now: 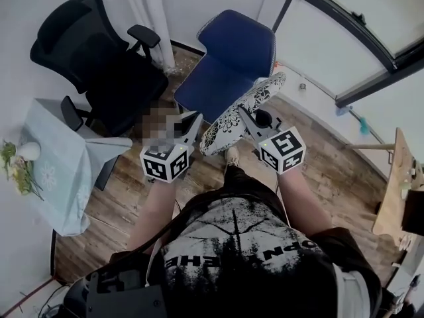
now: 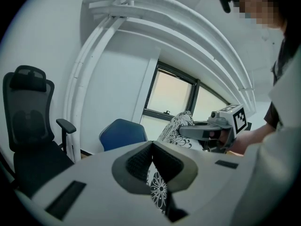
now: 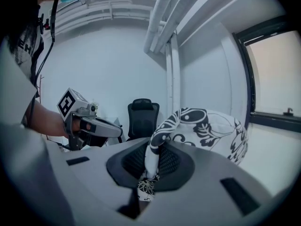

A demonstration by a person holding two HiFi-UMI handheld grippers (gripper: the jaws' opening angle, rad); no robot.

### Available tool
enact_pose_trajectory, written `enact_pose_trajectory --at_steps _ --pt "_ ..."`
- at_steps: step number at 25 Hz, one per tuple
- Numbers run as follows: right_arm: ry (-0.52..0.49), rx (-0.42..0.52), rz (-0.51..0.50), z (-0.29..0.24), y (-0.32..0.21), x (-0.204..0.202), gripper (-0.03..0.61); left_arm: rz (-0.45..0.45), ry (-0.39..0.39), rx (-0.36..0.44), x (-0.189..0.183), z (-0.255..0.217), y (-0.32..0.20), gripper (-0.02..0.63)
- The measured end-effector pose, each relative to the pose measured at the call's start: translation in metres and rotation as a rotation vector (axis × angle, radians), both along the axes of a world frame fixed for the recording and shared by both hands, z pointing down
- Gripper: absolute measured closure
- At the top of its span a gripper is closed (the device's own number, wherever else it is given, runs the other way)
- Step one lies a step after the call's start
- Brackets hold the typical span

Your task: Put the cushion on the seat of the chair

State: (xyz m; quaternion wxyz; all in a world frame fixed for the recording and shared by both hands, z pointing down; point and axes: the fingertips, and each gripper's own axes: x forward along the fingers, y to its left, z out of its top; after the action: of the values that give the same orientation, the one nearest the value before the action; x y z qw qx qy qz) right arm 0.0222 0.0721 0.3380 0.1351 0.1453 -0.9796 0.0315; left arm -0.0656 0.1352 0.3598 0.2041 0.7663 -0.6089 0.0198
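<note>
A white cushion (image 1: 242,108) with a black floral print hangs in the air between my two grippers, over the front edge of the blue chair (image 1: 228,65). My left gripper (image 1: 196,120) is shut on the cushion's near-left edge, and its fabric (image 2: 158,188) shows pinched in the jaws (image 2: 154,171). My right gripper (image 1: 244,115) is shut on the cushion's right edge, with a fold of cushion (image 3: 207,126) rising out of its jaws (image 3: 150,166). The blue chair's (image 2: 123,133) seat is bare.
A black office chair (image 1: 99,58) stands left of the blue one, close to it. A small table (image 1: 56,167) with a pale cloth and a vase of flowers is at the left. A wooden desk (image 1: 394,184) stands at the right. The floor is wood.
</note>
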Motion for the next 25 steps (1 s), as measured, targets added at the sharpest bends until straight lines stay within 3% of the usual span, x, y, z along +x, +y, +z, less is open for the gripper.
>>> enact_pose_trajectory --at_steps 10,25 --pt "0.013 -0.030 -0.067 0.003 -0.078 -0.027 0.552 -0.039 -0.013 -0.028 -0.019 0.000 -0.073 0.598" --pt "0.003 0.000 -0.204 0.004 -0.167 -0.073 0.552 -0.143 -0.026 -0.039 -0.047 0.005 -0.162 0.598"
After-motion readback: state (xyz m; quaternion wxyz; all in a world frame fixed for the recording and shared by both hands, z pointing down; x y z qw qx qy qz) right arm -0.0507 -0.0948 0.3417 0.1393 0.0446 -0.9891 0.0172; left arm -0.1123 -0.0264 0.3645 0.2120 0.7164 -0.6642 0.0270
